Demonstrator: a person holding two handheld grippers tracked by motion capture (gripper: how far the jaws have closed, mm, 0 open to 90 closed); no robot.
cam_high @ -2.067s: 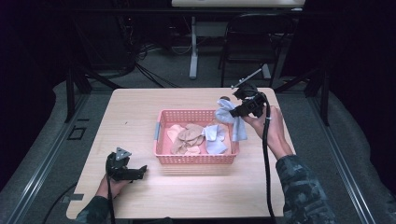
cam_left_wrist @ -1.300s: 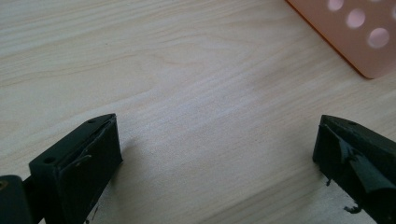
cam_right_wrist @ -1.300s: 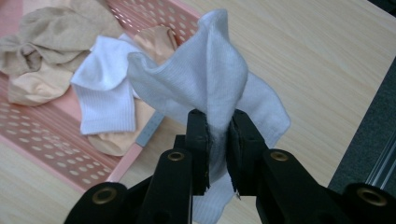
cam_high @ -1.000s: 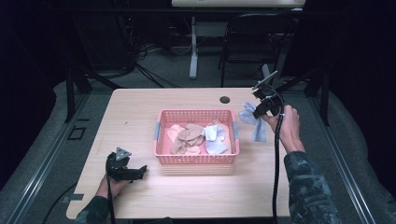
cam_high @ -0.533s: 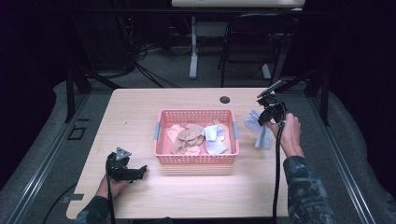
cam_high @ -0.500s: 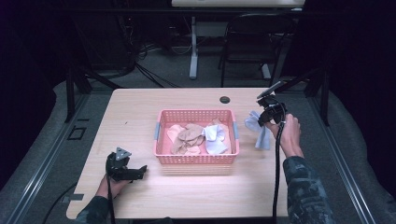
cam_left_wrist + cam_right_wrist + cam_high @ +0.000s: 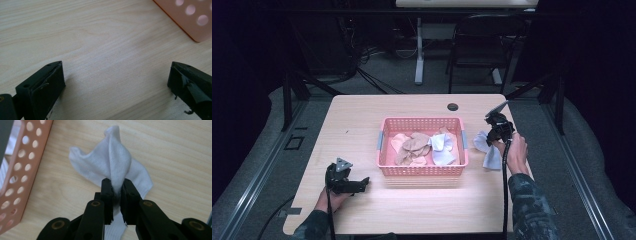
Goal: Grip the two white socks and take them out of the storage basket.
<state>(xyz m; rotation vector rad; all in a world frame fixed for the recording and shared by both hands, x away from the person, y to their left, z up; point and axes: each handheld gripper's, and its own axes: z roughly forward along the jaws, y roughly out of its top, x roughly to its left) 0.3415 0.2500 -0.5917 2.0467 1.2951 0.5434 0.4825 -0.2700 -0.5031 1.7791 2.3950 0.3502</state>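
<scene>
R hand-held gripper point(image 7: 116, 185) clamped on one white sock point(image 7: 112, 162), a fold pinched btwn its jaws; sock's lower part lies on the bench point(image 7: 362, 115), just right of one pink basket point(image 7: 422, 170) w/ a pile of socks inside; L hand-held gripper point(image 7: 115, 82) jaws wide apart, nothing btwn them, resting on bench near its front-left corner.

Right gripper point(image 7: 116, 185) pinches a fold of the white knitted sock point(image 7: 112, 165), which drapes on the pale wooden tabletop point(image 7: 175, 150), just beside the pink perforated plastic basket point(image 7: 17, 175).
</scene>
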